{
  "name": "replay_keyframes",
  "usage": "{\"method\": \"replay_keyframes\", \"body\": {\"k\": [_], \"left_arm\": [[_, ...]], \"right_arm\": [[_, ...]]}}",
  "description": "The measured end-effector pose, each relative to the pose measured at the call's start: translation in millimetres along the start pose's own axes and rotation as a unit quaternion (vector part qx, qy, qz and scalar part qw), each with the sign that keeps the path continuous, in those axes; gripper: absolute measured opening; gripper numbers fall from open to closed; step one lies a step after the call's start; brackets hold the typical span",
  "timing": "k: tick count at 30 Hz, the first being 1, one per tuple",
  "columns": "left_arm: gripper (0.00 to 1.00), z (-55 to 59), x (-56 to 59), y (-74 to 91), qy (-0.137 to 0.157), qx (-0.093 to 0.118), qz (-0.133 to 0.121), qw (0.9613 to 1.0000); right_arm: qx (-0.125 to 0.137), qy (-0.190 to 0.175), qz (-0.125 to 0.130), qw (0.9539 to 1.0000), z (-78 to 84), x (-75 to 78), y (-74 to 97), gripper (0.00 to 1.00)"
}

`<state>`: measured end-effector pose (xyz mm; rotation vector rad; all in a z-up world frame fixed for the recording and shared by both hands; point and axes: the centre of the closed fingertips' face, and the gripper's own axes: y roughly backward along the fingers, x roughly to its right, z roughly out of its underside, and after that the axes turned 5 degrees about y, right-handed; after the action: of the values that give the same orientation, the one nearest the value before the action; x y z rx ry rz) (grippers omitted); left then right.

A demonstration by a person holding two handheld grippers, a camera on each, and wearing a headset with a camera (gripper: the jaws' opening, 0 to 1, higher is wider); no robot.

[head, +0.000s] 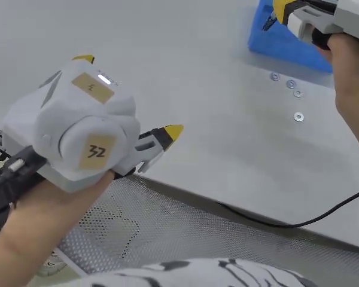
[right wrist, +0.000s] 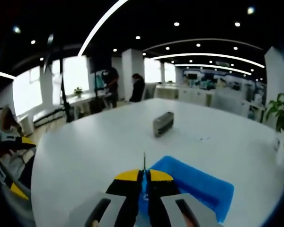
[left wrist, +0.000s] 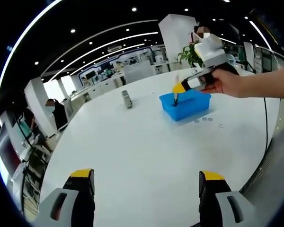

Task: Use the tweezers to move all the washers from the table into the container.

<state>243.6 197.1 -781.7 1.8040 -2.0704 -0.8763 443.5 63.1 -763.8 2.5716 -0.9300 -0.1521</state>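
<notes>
My right gripper (head: pixel 282 11) is shut on thin tweezers (head: pixel 268 24), whose tip hangs over the blue container (head: pixel 281 45) at the far right of the white table. From the right gripper view the tweezers (right wrist: pixel 144 161) stick out between the closed jaws above the container (right wrist: pixel 194 187). I cannot tell whether the tip holds a washer. Several small washers (head: pixel 291 84) lie on the table just in front of the container, and one washer (head: pixel 298 116) lies nearer to me. My left gripper (head: pixel 129 95) hovers open and empty over the near left of the table.
A black cable (head: pixel 287 224) runs along the table's near edge, above a perforated metal shelf (head: pixel 185 230). A small grey block (left wrist: pixel 127 99) stands further back on the table (left wrist: pixel 132 142). People stand in the room behind.
</notes>
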Motion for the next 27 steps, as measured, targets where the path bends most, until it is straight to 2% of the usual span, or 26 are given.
{"method": "replay_keyframes", "body": {"k": [5,13,18,27], "left_arm": [[0.93,0.0,-0.2,0.1,0.0,0.001,-0.001,1.0],[0.93,1.2,-0.4,-0.1,-0.001,-0.001,0.0,1.0],[0.93,1.1,0.4,-0.3,-0.004,-0.001,0.001,1.0],[0.93,2.5,0.9,-1.7,-0.007,-0.003,0.001,1.0]], "right_arm": [[0.026,-0.006,0.003,0.9996,-16.9,0.2,16.1,0.02],[0.044,-0.004,0.007,0.999,-28.4,-5.5,41.3,0.01],[0.044,-0.004,0.009,0.999,-25.8,-9.8,54.3,0.01],[0.023,-0.015,0.008,0.9996,-5.3,-19.1,66.0,0.01]]}}
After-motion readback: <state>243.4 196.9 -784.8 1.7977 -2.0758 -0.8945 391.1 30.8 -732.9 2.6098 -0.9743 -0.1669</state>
